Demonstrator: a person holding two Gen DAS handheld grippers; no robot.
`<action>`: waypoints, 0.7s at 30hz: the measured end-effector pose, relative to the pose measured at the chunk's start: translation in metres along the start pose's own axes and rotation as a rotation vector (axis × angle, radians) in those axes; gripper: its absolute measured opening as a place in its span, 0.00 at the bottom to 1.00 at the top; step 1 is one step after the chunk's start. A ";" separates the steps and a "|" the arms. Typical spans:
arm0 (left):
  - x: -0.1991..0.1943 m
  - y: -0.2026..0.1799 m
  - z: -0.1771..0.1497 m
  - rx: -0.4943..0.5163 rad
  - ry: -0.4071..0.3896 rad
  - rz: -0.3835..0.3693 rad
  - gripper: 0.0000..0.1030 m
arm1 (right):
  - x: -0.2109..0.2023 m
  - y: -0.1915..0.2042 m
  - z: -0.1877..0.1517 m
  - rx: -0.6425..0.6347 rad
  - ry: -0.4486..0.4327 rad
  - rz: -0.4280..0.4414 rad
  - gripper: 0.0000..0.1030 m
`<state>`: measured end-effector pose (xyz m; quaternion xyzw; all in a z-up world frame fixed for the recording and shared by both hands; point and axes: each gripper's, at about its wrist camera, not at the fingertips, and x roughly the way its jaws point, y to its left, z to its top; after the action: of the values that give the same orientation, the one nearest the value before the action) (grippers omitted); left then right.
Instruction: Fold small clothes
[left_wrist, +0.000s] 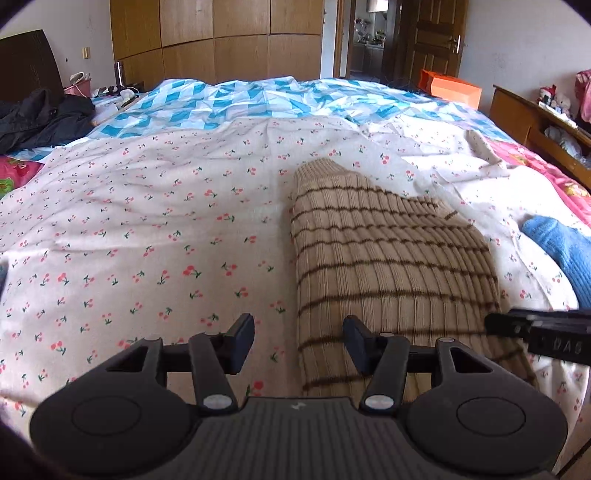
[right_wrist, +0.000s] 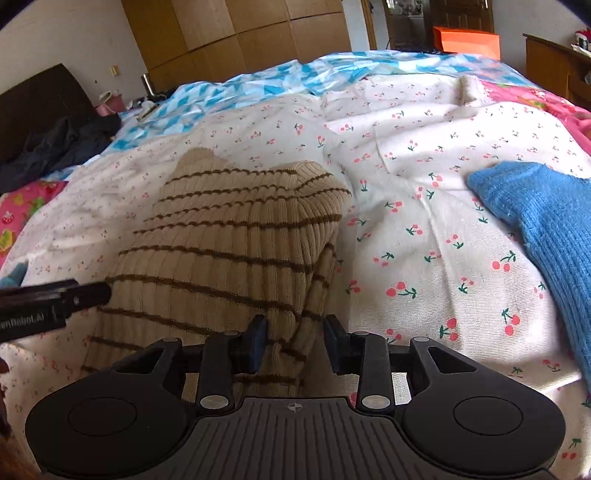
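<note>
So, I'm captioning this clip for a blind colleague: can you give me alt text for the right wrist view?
The right tongs stand open over the near right edge of a beige sock with brown stripes, which lies on a cherry-print sheet on a bed. A blue knitted garment lies to the right, and the left tongs reach in from the left edge.

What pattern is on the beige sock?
Thin dark brown stripes on ribbed beige sock; clearest in the right wrist view.

Left gripper (left_wrist: 298, 341), fingers apart, straddles the left edge of the striped beige garment (left_wrist: 384, 258) on the cherry-print sheet (left_wrist: 147, 221)
</note>
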<state>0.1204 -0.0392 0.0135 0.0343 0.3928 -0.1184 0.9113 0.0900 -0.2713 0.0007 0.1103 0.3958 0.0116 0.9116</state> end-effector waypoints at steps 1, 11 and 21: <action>-0.003 0.000 -0.004 0.009 0.005 0.006 0.56 | -0.007 0.003 0.002 -0.004 -0.018 0.000 0.32; -0.022 0.000 -0.032 0.002 0.024 0.004 0.56 | -0.034 0.017 -0.015 -0.042 -0.021 -0.005 0.36; -0.036 -0.003 -0.051 -0.003 0.032 0.000 0.56 | -0.057 0.031 -0.044 -0.039 -0.013 0.031 0.36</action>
<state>0.0595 -0.0278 0.0045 0.0349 0.4077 -0.1173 0.9049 0.0207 -0.2392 0.0189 0.0988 0.3879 0.0325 0.9158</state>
